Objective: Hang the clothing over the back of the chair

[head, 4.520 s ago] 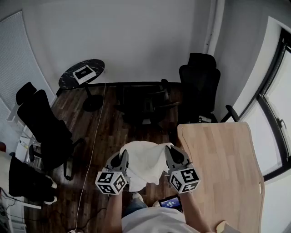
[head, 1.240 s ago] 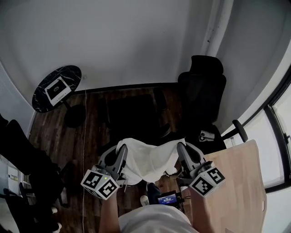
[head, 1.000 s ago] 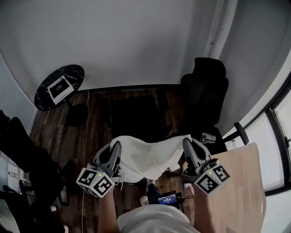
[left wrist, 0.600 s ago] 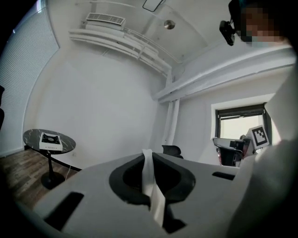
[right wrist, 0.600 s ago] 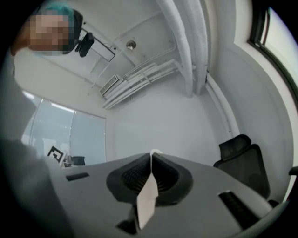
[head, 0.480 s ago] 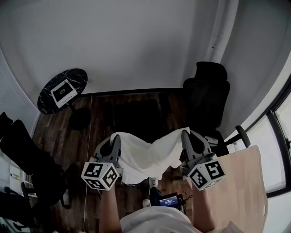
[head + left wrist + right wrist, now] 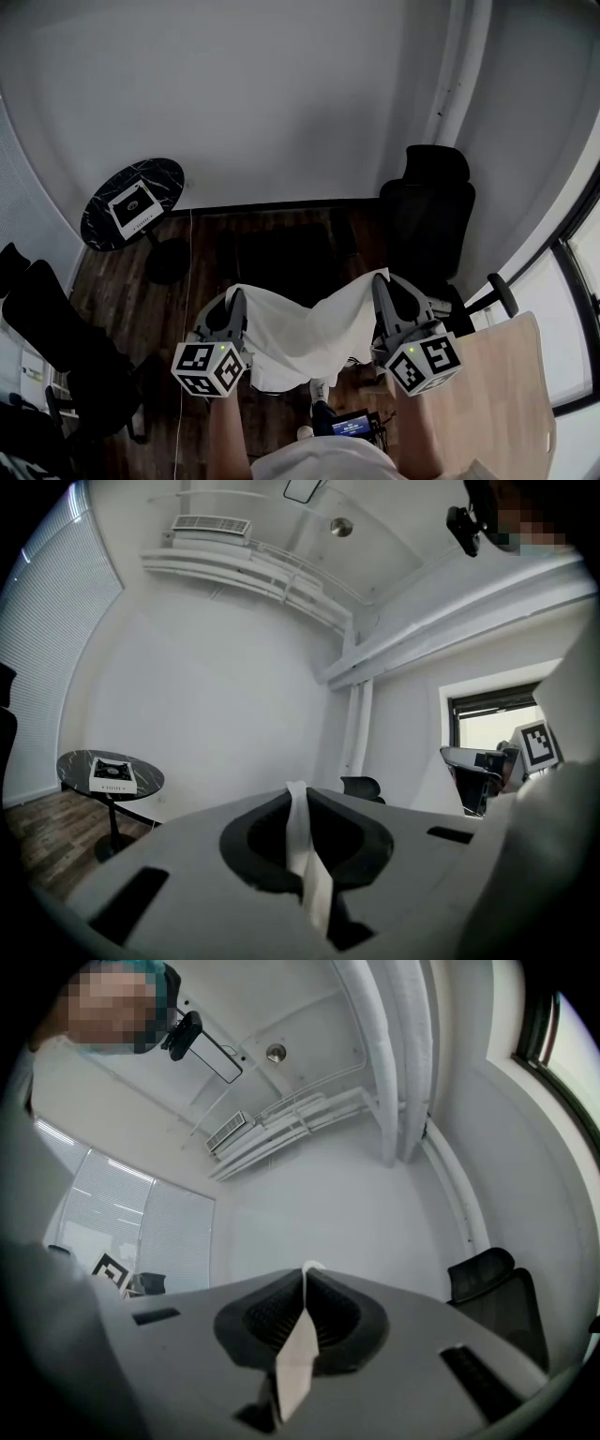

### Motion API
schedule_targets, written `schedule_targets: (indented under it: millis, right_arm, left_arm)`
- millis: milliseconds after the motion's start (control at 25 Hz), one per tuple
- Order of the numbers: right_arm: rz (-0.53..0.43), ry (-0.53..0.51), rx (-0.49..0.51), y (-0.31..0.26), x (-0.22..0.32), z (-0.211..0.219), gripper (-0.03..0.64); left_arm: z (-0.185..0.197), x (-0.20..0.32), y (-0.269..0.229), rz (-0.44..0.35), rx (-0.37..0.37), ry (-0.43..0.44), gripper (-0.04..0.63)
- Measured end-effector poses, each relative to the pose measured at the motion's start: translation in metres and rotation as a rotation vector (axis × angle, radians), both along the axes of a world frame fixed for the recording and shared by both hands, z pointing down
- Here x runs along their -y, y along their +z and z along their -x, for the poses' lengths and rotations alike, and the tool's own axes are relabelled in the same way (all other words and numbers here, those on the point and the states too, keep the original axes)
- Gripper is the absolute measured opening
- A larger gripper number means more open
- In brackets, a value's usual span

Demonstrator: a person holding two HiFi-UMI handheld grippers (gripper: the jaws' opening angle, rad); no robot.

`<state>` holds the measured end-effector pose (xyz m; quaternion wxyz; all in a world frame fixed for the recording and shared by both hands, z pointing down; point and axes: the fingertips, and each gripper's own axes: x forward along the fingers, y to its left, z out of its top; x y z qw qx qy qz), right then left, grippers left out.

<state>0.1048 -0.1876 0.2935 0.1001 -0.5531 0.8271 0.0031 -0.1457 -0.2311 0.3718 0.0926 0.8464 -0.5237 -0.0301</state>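
A white piece of clothing hangs stretched between my two grippers in the head view, sagging in the middle. My left gripper is shut on its left corner, and a strip of the white cloth shows pinched between the jaws in the left gripper view. My right gripper is shut on the right corner, with a fold of cloth caught between its jaws. Just beyond the cloth stands a dark chair, low against the wall and hard to make out. Both grippers point roughly level towards the wall.
A tall black office chair stands at the right by the wall. A round dark side table with a white box is at the left. Another black chair is at the near left, and a wooden table at the near right.
Both grippers have carried the clothing forward towards the dark chair and a little higher, rolling slightly. The cloth stays gripped at both corners.
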Motion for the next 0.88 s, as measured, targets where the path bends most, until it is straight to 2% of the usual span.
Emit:
schedule_targets:
  millis: [240,880]
  right_arm:
    - [-0.023,0.007,-0.004,-0.013,0.012,-0.004,0.018]
    - [-0.047,0.056,0.008,-0.028,0.077,-0.025,0.018]
  left_arm:
    - [0.004,0.01,-0.014,-0.031,-0.007,-0.006,0.025]
    - [0.044,0.069,-0.027,-0.034,-0.017,-0.08,0.025]
